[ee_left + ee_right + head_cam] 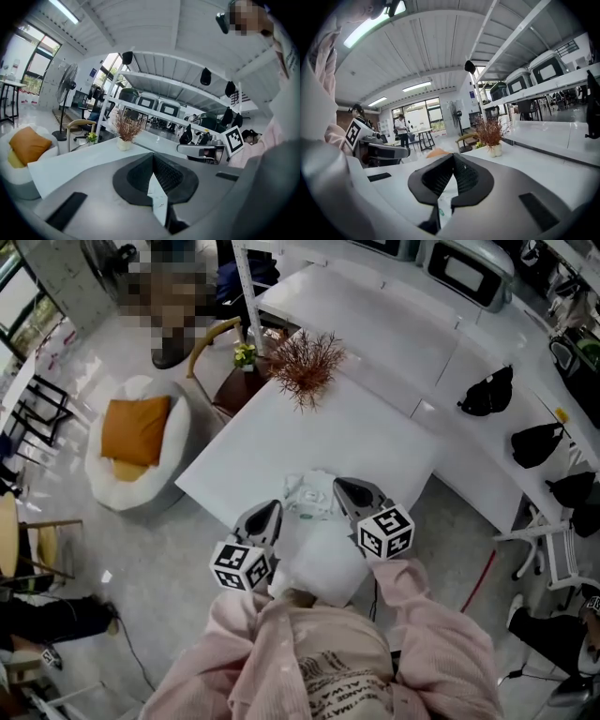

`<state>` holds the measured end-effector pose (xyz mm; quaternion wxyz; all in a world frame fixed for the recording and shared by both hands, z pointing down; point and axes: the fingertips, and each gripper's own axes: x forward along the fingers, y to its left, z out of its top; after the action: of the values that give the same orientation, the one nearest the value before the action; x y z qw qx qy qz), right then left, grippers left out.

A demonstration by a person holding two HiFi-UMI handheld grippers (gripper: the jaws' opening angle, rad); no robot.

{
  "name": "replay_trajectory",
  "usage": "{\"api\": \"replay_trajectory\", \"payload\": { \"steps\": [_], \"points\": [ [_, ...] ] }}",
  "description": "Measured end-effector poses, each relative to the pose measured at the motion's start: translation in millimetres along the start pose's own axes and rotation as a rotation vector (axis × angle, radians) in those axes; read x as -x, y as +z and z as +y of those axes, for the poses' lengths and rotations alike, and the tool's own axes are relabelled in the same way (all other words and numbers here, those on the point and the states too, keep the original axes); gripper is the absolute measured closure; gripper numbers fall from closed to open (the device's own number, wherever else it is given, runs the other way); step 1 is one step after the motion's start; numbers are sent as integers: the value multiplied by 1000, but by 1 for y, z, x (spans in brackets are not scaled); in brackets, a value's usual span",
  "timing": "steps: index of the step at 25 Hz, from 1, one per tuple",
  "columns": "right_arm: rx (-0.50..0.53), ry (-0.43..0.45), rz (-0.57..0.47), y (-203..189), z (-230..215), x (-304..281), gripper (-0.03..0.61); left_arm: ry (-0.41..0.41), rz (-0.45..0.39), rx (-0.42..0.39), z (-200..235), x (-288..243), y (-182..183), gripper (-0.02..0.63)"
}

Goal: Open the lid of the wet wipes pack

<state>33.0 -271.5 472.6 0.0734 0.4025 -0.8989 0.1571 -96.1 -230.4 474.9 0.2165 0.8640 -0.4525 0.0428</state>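
Right gripper view alone shows right claw (pixel 452 161) pinching the wipes pack (pixel 445 206).

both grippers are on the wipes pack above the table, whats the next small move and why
Probably draw the right gripper slowly away from the left gripper to peel the lid back. Both grip the wet wipes pack, held between them above the table, so the left can anchor it. Whether the right has the lid flap itself isn't clear.
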Motion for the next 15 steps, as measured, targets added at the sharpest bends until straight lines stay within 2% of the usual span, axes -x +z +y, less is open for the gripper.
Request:
{"api": "replay_trajectory", "payload": {
  "steps": [7, 15],
  "points": [
    [-16, -35, -124, 39, 13, 29, 578, 19, -66, -68, -12, 23, 30, 614],
    [27, -53, -213, 72, 25, 51, 578, 79, -138, -104, -6, 44, 59, 614]
  ]
}}
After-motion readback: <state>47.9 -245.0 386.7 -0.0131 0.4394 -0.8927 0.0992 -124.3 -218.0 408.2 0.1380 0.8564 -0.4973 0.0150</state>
